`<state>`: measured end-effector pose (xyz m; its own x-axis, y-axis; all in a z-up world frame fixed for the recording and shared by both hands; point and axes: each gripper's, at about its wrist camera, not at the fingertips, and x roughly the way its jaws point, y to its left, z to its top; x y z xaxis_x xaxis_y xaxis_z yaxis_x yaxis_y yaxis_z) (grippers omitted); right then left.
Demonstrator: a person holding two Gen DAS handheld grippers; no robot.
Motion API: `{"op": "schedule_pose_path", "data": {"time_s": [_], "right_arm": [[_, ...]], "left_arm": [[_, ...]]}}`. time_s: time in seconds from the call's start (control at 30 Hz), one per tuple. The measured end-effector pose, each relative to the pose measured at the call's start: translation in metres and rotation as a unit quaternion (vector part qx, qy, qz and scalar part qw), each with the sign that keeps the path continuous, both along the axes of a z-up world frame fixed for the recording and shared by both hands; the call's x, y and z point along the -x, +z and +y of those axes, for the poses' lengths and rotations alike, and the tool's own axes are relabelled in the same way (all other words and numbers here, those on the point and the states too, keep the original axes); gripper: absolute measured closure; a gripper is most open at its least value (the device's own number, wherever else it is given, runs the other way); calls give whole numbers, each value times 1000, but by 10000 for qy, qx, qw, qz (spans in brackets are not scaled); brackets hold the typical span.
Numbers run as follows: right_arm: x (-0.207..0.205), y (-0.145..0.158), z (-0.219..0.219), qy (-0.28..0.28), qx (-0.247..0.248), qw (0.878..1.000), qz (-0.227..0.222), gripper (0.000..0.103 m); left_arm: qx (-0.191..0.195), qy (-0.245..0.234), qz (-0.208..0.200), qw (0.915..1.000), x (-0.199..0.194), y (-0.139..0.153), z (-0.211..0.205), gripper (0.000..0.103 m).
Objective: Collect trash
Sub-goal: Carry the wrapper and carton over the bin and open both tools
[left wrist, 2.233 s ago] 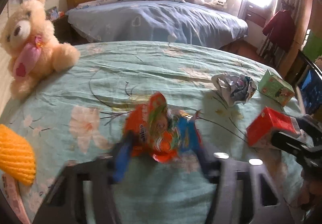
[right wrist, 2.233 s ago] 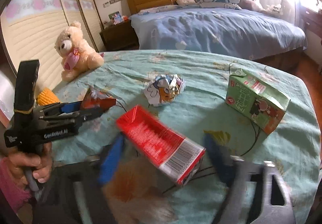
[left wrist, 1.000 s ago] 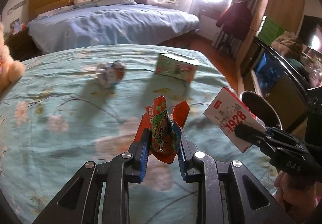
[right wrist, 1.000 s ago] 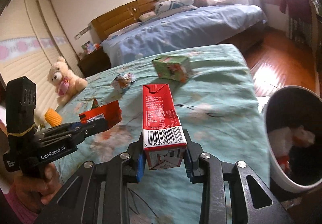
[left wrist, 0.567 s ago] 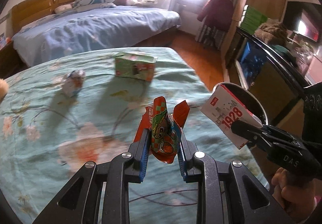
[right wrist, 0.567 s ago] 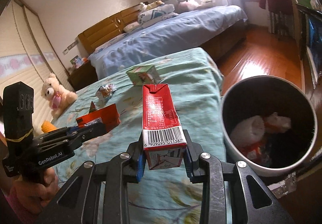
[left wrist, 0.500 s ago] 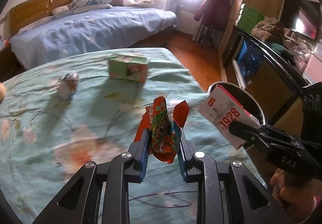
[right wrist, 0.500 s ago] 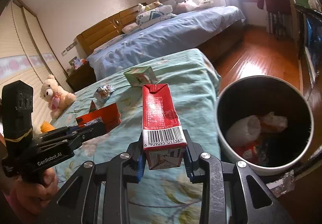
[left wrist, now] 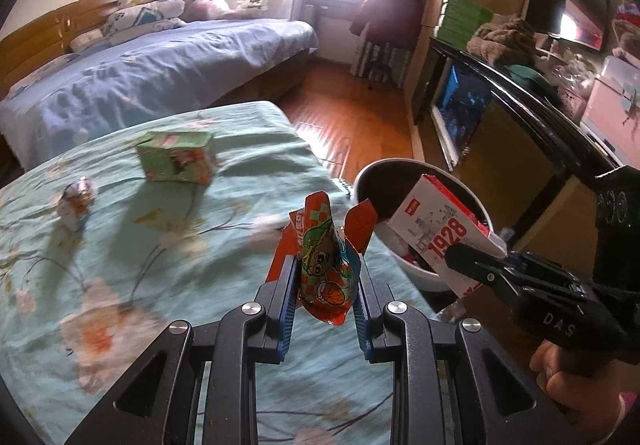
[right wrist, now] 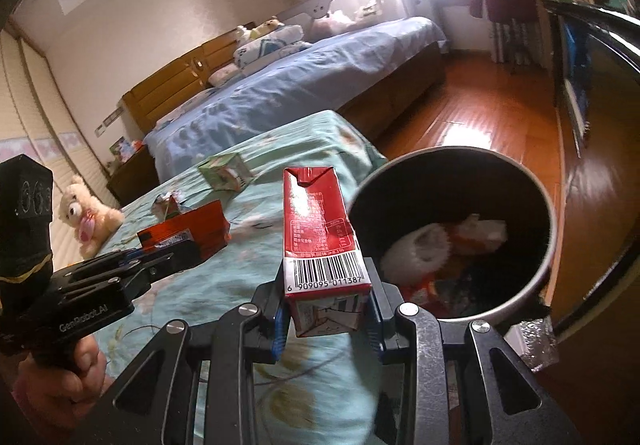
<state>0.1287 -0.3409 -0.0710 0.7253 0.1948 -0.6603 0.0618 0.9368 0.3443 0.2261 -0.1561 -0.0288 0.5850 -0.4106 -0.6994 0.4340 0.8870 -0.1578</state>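
Note:
My left gripper point(left wrist: 325, 277) is shut on an orange snack wrapper point(left wrist: 325, 265) and holds it above the teal bed cover near the bed's right edge. It also shows in the right wrist view point(right wrist: 188, 233). My right gripper point(right wrist: 326, 299) is shut on a red milk carton point(right wrist: 318, 229), held upright beside the rim of the trash bin point(right wrist: 532, 181). In the left wrist view the carton point(left wrist: 438, 225) hangs over the bin point(left wrist: 366, 175). The bin holds white and orange trash.
A green carton point(left wrist: 176, 157) and a crumpled paper ball point(left wrist: 78, 201) lie on the teal bed cover point(left wrist: 100, 257). A teddy bear point(right wrist: 90, 215) sits at the far left. A blue bed, wooden floor and a dark cabinet point(left wrist: 520, 113) lie beyond.
Both grippers have swung right with their loads, from over the bed toward the bin. The red carton now hangs by the bin's rim and the bin looks closer.

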Motion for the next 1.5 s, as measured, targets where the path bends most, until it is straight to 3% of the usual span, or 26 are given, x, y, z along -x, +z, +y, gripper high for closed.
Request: {"op": "schedule_pose_path", "data": {"time_s": [0.67,1.5], "right_arm": [[7,-1,-48,-560,30,9984,34,71],[1,0,-73,-857,45,9963,83,71]], "left_arm": [[-152,-336,3,9993,-19,-4,-52,79],[-156,-481,1,9987,-36,-7,-77,79]]}}
